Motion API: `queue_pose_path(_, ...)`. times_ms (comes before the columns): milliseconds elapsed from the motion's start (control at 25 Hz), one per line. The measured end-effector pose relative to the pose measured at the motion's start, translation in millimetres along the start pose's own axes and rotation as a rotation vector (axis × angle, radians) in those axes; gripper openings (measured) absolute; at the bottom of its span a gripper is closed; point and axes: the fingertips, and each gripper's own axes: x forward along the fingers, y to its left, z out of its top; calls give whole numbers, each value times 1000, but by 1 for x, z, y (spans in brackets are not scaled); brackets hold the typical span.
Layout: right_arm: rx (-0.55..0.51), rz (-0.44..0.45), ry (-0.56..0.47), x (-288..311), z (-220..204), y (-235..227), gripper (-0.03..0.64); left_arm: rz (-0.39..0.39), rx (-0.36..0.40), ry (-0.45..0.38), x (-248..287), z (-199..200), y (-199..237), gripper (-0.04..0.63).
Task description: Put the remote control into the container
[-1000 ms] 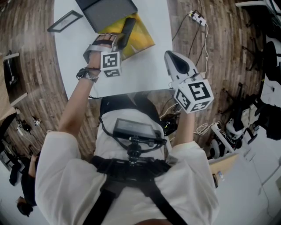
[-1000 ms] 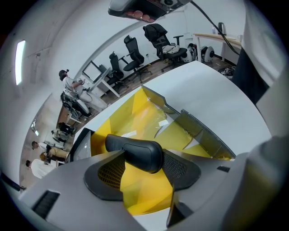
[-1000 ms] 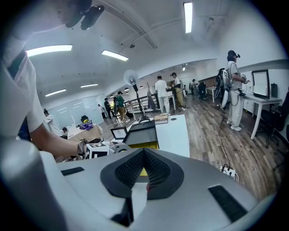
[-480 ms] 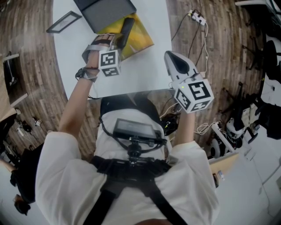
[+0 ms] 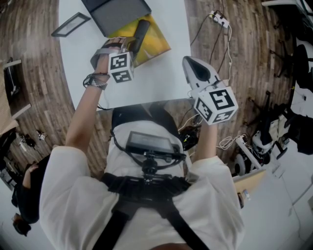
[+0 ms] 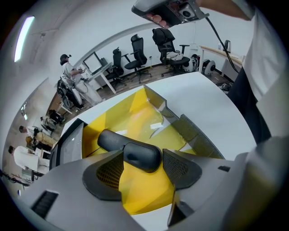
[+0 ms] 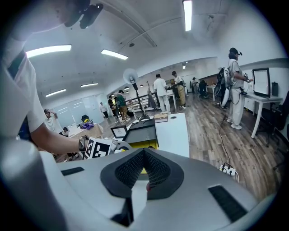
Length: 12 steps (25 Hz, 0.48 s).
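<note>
Hanging steeply nose-down over the near edge of the yellow container, the left gripper has its jaws spread wide, having just been opening, and the black remote control has its near end between them. In the left gripper view, the rounded end of the remote control sits between the two ribbed pads of the left gripper. A thin gap shows on the right side, while on the left the remote overlaps the pad's edge, and I cannot say whether it touches there. The rest of the remote slants away and down onto the yellow floor of the container, inside its grey side walls. A dark grey lid lies at the container's far side, and both rest on the white table. The right gripper is held well apart to the right, near the table's near edge. In its own view the right gripper has its jaws pressed together with nothing between them.
</note>
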Motion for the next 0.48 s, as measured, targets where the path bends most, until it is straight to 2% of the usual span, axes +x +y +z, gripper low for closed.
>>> queue_pose_path(480,-12,7,-5,-5,5,1,3,17,-26,0,-10,0,4,270)
